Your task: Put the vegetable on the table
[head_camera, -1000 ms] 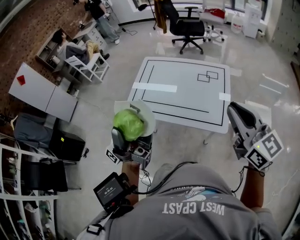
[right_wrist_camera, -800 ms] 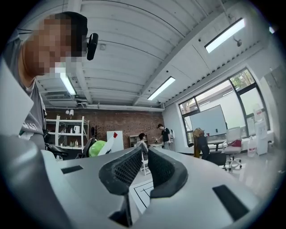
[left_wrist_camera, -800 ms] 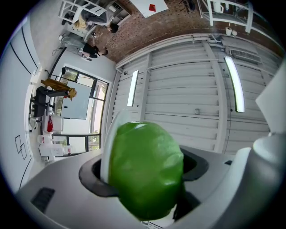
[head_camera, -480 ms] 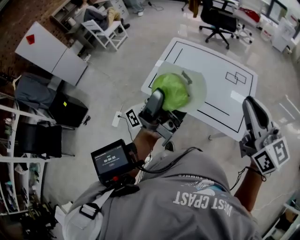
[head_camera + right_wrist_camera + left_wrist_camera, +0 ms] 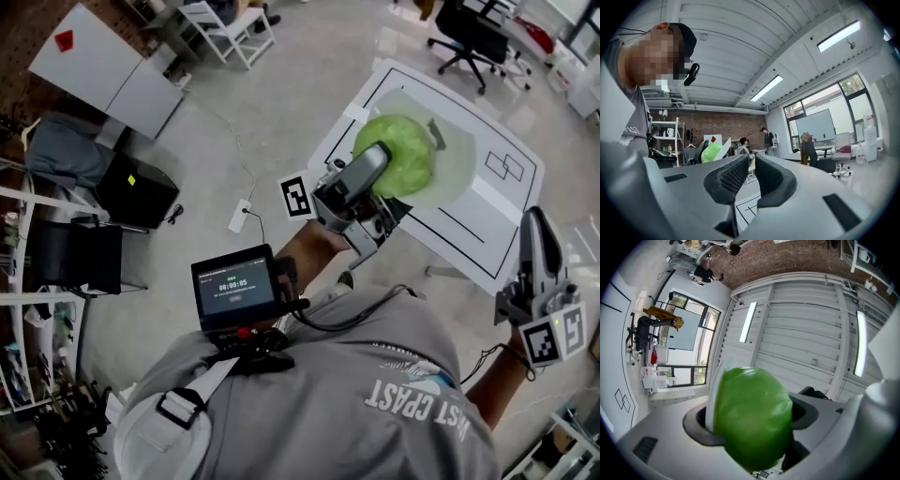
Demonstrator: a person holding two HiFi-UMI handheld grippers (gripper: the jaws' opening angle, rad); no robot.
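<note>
White counter (image 5: 487, 220) w/ black marked lines lies ahead and below, bare where it shows; that's the target, so the drop spot should be inside the outline, not on the edge nearest the person; the round green vegetable (image 5: 408, 150) is up in the air, seen over the counter's near corner in head view, height above it can't be judged; it's a ball shape, so I'd expect it to roll if let go from any height or on a tilt; a pale sheet or plate (image 5: 455, 173) shows round it, can't tell which, and it may snag or slide under the veg at set-down; left tool (image 5: 386, 159) has its jaws spread wide and clamped on the vegetable, one each side; its own view looks up at the ceiling, so the wrist prob needs turning down before lowering; best approach imo: carry further over the middle, level out, come down slow till the underside rests on the surface, then ease the jaws apart and pull straight back w/o nudging it; right tool (image 5: 751, 168) hangs off to the side, jaws almost together w/ a thin slit, nothing in them; free to steady the veg if it starts to roll
</note>
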